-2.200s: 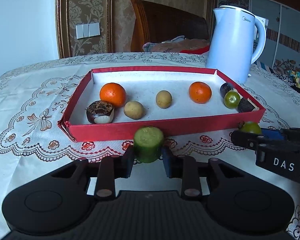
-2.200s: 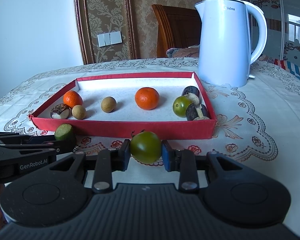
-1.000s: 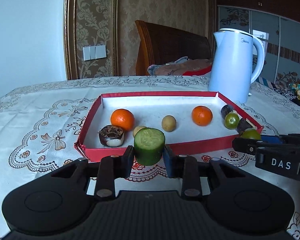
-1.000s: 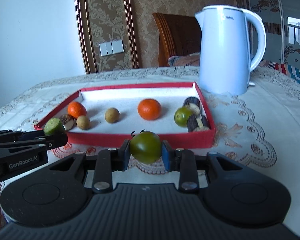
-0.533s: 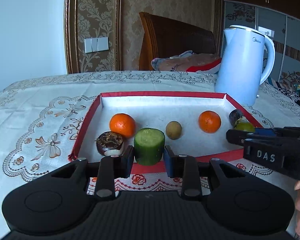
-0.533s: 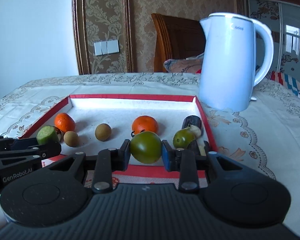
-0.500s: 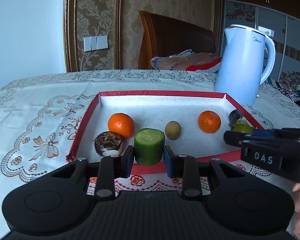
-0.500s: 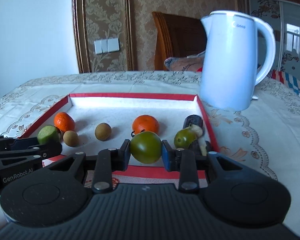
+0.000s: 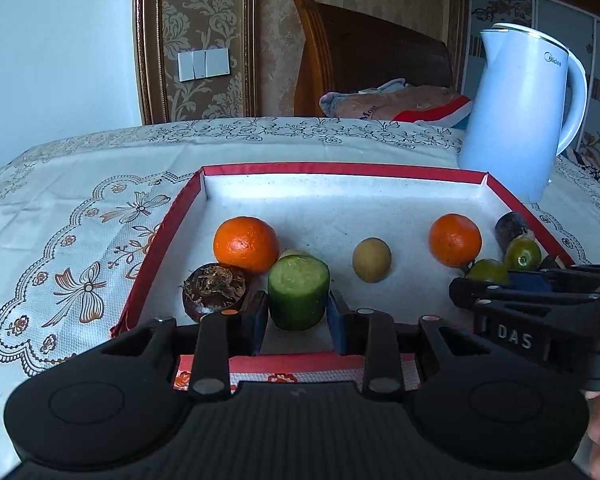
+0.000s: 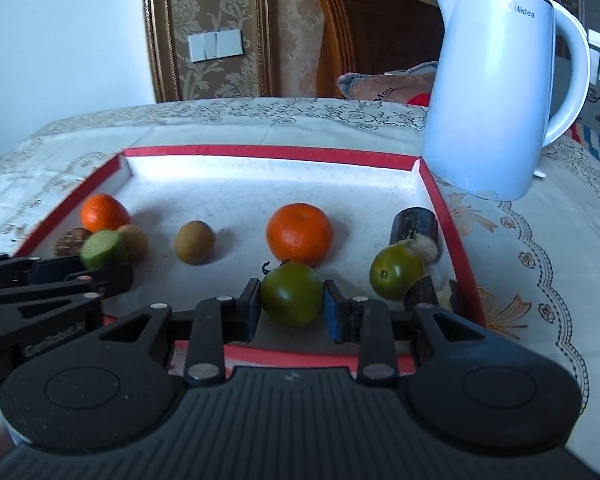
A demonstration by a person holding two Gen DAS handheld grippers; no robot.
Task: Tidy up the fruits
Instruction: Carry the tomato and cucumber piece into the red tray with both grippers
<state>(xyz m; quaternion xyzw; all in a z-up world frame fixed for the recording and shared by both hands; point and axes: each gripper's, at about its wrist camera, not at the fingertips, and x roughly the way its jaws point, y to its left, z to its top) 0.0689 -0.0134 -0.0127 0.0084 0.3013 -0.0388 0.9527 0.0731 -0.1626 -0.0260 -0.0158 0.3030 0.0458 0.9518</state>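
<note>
My left gripper (image 9: 298, 316) is shut on a green cucumber chunk (image 9: 298, 296) over the front left of the red tray (image 9: 340, 169). It also shows in the right wrist view (image 10: 102, 249). My right gripper (image 10: 291, 310) is shut on a green tomato (image 10: 291, 294) over the tray's front right. The tray (image 10: 268, 151) holds two oranges (image 9: 246, 243) (image 9: 455, 239), a brown round fruit (image 9: 371, 260), a dark mangosteen (image 9: 214, 286), another green tomato (image 10: 396, 271) and dark eggplant pieces (image 10: 415, 226).
A white electric kettle (image 10: 496, 92) stands just behind the tray's right corner. The table wears a lace cloth (image 9: 80, 216). A wooden chair (image 9: 364, 60) with a bundled cloth stands behind the table.
Both grippers have moved forward with their loads, from in front of the tray to above its front part. Both stay shut.
</note>
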